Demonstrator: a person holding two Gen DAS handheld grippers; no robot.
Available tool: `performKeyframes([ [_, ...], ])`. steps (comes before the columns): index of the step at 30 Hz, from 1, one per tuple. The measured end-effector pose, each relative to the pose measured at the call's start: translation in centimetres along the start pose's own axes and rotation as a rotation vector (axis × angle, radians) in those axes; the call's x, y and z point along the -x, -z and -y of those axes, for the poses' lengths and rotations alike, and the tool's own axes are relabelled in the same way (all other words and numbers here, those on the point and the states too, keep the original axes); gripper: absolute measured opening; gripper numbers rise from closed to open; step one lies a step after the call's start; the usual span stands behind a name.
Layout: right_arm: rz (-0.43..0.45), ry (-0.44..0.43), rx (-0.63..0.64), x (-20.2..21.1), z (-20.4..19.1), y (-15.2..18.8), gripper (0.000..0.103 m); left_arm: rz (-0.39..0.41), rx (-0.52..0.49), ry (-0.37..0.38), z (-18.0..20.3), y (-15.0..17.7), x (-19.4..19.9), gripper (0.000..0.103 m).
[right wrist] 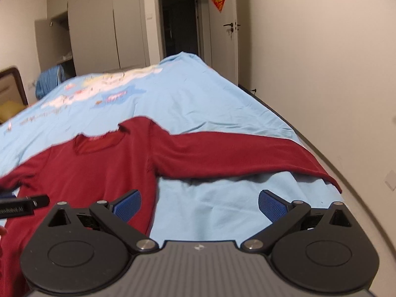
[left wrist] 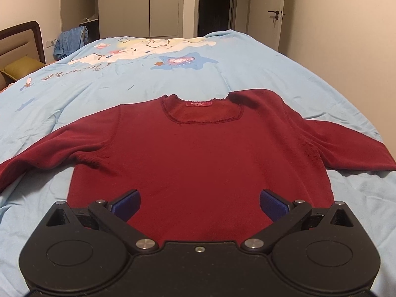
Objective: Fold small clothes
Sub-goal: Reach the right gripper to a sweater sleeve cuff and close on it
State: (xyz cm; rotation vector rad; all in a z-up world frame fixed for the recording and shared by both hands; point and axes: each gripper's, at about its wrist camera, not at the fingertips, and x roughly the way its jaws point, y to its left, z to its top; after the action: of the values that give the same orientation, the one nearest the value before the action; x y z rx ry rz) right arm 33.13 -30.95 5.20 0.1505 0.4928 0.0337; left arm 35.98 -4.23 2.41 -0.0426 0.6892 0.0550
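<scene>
A dark red long-sleeved sweater [left wrist: 198,153] lies flat on the light blue bed cover, neck away from me, both sleeves spread out sideways. My left gripper [left wrist: 200,204] hovers open over the sweater's lower hem, nothing between its blue pads. In the right wrist view the same sweater [right wrist: 99,168] fills the left half, and its right sleeve [right wrist: 247,156] reaches to the bed's right edge. My right gripper [right wrist: 199,204] is open above the blue cover, just right of the sweater's side seam. The tip of the left gripper [right wrist: 22,204] shows at the left edge.
The bed cover [left wrist: 222,74] with a cartoon print stretches far back. A headboard [left wrist: 22,39] and a yellow pillow [left wrist: 19,68] sit at far left. Wardrobe doors [left wrist: 138,5] and a dark doorway [left wrist: 215,5] stand behind. The wall [right wrist: 321,74] runs close along the bed's right edge.
</scene>
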Motion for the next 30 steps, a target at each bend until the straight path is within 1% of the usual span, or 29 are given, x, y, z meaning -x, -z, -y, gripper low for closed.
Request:
performKeyframes([
  [3,0.043,-0.030,-0.071,-1.5,2.6,0.4,0.103,-0.019,0.009,0.001,0.6,-0.4,-1.5,0.102],
  [6,0.054,-0.042,-0.147,-3.5,5.5,0.4,0.103,-0.034,0.012,0.003,1.1,-0.5,-3.0,0.102],
  [10,0.056,-0.004,-0.226,-5.7,9.0,0.1,0.103,-0.050,0.010,0.005,1.6,-0.4,-4.8,0.102],
  [14,0.055,0.065,-0.308,-7.7,12.2,-0.5,0.103,-0.065,0.009,0.008,1.9,-0.1,-6.3,0.102],
  [17,0.051,0.067,-0.362,-9.2,14.5,-0.5,0.103,-0.075,0.013,0.006,2.1,0.3,-7.2,0.102],
  [20,0.036,0.052,-0.435,-10.5,16.3,-0.1,0.103,-0.057,0.006,-0.003,2.2,0.9,-7.8,0.102],
  [23,0.036,0.047,-0.499,-11.9,17.7,0.2,0.103,-0.008,-0.005,-0.015,2.3,2.0,-7.8,0.102],
  [27,0.062,0.043,-0.580,-12.9,19.0,0.8,0.102,0.066,-0.022,-0.021,2.4,3.5,-7.8,0.103],
  [30,0.087,0.065,-0.638,-13.4,19.9,0.9,0.099,0.075,-0.006,-0.005,2.0,3.7,-7.9,0.103],
])
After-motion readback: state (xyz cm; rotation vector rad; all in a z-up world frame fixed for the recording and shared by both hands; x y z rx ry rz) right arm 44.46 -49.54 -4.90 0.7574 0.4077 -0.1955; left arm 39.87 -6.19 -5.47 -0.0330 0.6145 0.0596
